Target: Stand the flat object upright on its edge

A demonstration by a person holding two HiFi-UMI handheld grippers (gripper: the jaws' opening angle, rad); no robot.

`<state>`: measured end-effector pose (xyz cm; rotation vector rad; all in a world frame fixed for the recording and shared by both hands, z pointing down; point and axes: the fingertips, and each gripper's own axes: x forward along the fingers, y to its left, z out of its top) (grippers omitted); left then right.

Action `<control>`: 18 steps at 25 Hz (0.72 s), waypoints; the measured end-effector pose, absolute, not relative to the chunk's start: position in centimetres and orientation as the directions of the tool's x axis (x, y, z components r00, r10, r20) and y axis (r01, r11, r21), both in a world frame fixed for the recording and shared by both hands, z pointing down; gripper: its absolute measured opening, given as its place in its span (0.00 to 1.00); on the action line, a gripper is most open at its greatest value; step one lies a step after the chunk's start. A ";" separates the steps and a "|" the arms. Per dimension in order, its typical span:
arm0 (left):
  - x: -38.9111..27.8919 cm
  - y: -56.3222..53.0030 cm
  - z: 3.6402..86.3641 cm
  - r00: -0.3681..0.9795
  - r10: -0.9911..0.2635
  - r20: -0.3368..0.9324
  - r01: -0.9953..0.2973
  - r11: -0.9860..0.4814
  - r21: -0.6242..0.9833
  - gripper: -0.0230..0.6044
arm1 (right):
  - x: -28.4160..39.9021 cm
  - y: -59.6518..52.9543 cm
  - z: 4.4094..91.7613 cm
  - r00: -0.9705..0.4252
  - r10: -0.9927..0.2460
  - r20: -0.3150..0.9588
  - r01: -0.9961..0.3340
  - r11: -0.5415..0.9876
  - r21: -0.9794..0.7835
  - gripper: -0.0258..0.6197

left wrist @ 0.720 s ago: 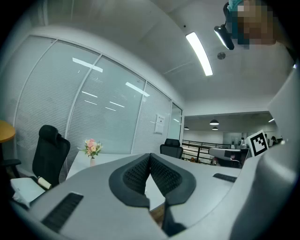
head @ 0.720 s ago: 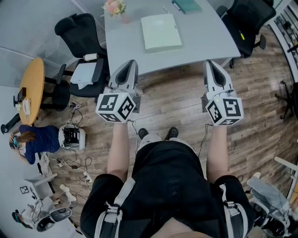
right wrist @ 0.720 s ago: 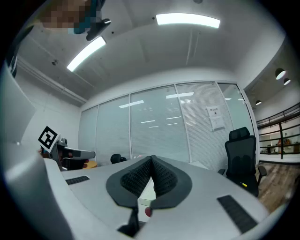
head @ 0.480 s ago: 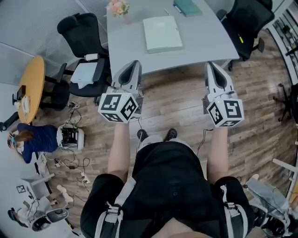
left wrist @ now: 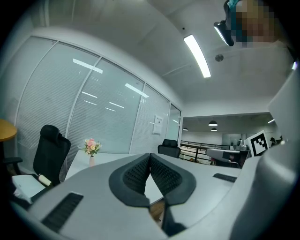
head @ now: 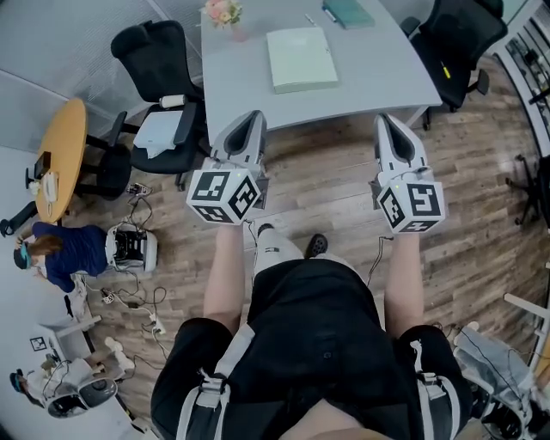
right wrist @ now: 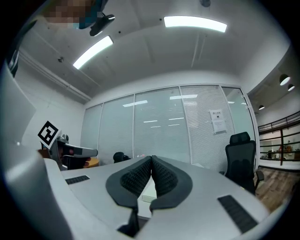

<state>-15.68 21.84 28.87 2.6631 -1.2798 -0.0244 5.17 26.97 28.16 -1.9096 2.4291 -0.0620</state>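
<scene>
Currently the person stands a little short of the desk [head: 387,73], so the step in hand looks like the approach.

On the left, the left hand-held gripper [head: 247,120] is held level over the wooden floor [head: 326,185], its tip near the desk's front edge. The left gripper view shows its ribbed pads [left wrist: 136,171] pressed together with nothing between them.

Farther in, a vase of flowers [head: 223,14] stands at the desk's far left corner. The task's thing, a pale green flat object [head: 301,58], lies flat toward the far side of the desk, roughly midway between the two tools and well apart from both. A teal notebook [head: 348,10] lies beyond it to the right.

On the right, the right hand-held gripper [head: 388,122] is also level, its jaws closed on nothing.

To do this well, the person probably needs to come close enough that neither arm is stretched, and to part the jaws before reaching the object. A thin thing lying flat offers little to pinch, so one gripper could raise a long edge while the other braces the opposite edge against sliding. The pivot should be slow, and clear of the vase. Once on its edge the object will likely tip easily, so it should be steadied on both faces and released gradually.
</scene>
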 end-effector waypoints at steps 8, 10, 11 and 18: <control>-15.8 21.3 30.9 0.621 -0.777 0.102 -0.779 -0.599 0.184 0.08 | 4.9 26.3 30.3 -0.242 -0.970 0.037 -0.968 0.239 -0.077 0.07; -15.9 20.7 31.4 0.621 -0.775 0.114 -0.780 -0.598 0.182 0.08 | 4.8 25.7 30.8 -0.242 -0.969 0.046 -0.968 0.238 -0.082 0.07; -15.9 20.3 31.6 0.622 -0.773 0.119 -0.780 -0.600 0.181 0.08 | 4.7 25.3 30.9 -0.242 -0.969 0.047 -0.968 0.238 -0.086 0.07; -15.7 15.1 32.0 0.618 -0.775 0.128 -0.784 -0.598 0.167 0.08 | 5.1 20.5 31.2 -0.240 -0.969 0.058 -0.968 0.235 -0.087 0.07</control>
